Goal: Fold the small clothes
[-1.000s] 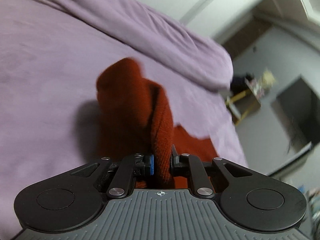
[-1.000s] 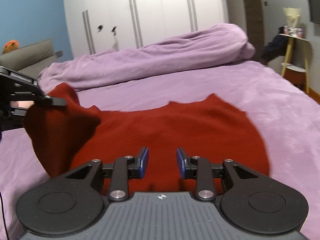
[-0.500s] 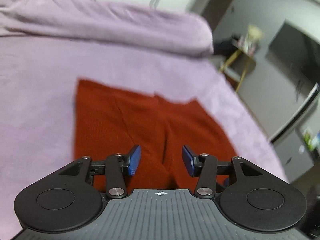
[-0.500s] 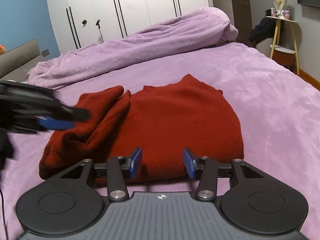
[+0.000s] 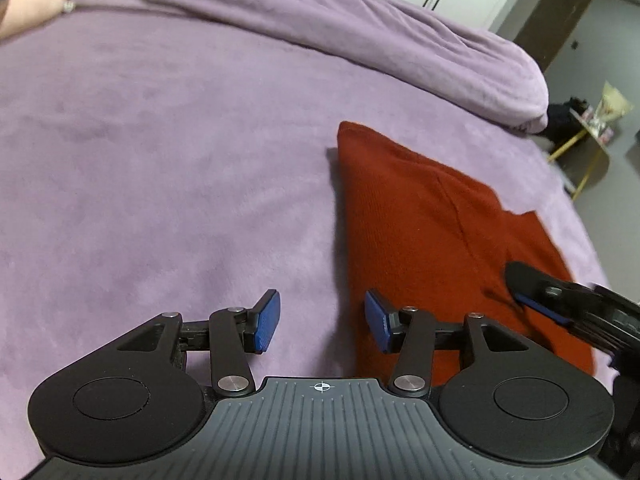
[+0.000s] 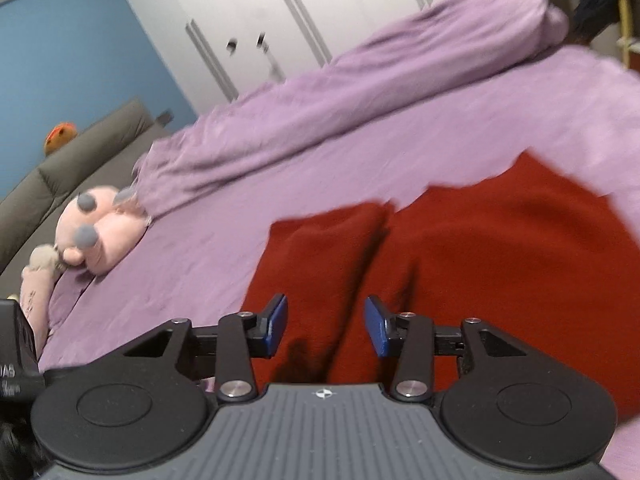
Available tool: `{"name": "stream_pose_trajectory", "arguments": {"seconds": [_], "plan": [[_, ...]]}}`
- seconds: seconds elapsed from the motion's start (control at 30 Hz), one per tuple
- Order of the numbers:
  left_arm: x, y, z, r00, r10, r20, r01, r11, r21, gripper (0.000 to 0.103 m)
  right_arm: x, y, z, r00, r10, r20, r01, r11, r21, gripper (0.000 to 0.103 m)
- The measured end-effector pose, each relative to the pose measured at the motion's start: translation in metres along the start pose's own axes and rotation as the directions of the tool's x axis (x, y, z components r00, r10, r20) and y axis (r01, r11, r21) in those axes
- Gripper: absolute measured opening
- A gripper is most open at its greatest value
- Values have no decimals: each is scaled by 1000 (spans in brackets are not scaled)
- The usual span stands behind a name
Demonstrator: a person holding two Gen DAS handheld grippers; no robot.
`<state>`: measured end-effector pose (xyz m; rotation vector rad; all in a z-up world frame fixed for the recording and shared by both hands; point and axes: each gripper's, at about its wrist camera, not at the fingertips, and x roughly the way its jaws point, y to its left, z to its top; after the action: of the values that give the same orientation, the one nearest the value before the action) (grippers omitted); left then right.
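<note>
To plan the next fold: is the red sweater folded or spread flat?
Partly folded: the red sweater has one side flap laid over its body, with a crease between them.

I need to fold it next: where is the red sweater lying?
The red sweater lies flat on the purple bed, right of centre in the left wrist view, below the bunched duvet.

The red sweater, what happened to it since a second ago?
The left gripper had a fold of the red sweater pinched and lifted. Its jaws have just opened and let go, so the fold now lies flat, laid over the rest. The right gripper swung in over the sweater, jaws open and empty. The purple bedspread and rolled duvet stayed put.
</note>
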<state>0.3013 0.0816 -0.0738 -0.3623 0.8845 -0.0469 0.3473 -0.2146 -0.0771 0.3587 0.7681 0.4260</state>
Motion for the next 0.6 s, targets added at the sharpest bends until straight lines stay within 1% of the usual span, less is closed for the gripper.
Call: {"name": "stream_pose_trajectory", "arguments": {"seconds": [0.03,0.07,0.1,0.13,0.17,0.23,0.27,0.3,0.37,0.4,0.43,0.47,0.5,0.53,0.57,0.6], "plan": [[-2,-1,1,1000,6,2,-6,1000,8,53,10,0,-1,1000,-7,-29,7,1000,0,43],[-3,-1,2,1000,8,0,-8,1000,8,52,18,-1,-2,999,-11,-50,11,1000,4,39],[-7,0,1,1000,9,-3,-9,1000,7,52,22,0,-4,998,-8,-55,8,1000,2,29],[-8,-2,2,1000,8,-3,-8,1000,8,52,21,1,-4,999,0,-44,0,1000,-12,22],[-10,-3,3,1000,7,4,-7,1000,12,52,18,3,-4,999,5,-34,-6,1000,-26,11],[-14,-9,5,1000,-10,25,10,1000,13,52,6,5,-2,1000,-12,12,12,999,-49,10],[-17,-13,4,999,-27,35,27,1000,15,52,-2,5,-2,998,-33,47,36,997,-63,10],[-18,-17,4,998,-43,40,42,999,22,52,-7,4,-3,996,-59,66,63,996,-63,9],[-11,-27,2,998,-61,18,60,997,51,52,-9,-2,-7,987,-145,73,149,987,-61,2],[-4,-33,-1,998,-58,-2,58,996,67,52,-5,-6,-9,981,-184,59,187,980,-67,0],[4,-37,-3,998,-53,-27,55,995,79,51,0,-12,-12,976,-215,23,216,974,-65,0],[10,-38,-5,998,-53,-40,56,995,82,51,5,-20,-14,979,-204,-28,202,978,-54,0],[13,-38,-6,998,-55,-38,57,995,77,53,3,-27,-15,982,-187,-30,187,982,-24,1],[12,-37,-6,997,-64,-33,66,995,69,53,-5,-34,-15,988,-156,-2,156,987,22,4],[12,-34,-6,997,-72,-33,74,995,61,53,-13,-42,-13,994,-103,25,101,992,76,9],[13,-31,-5,996,-80,-36,81,996,47,54,-17,-49,-12,997,-64,35,60,992,115,30]]}}
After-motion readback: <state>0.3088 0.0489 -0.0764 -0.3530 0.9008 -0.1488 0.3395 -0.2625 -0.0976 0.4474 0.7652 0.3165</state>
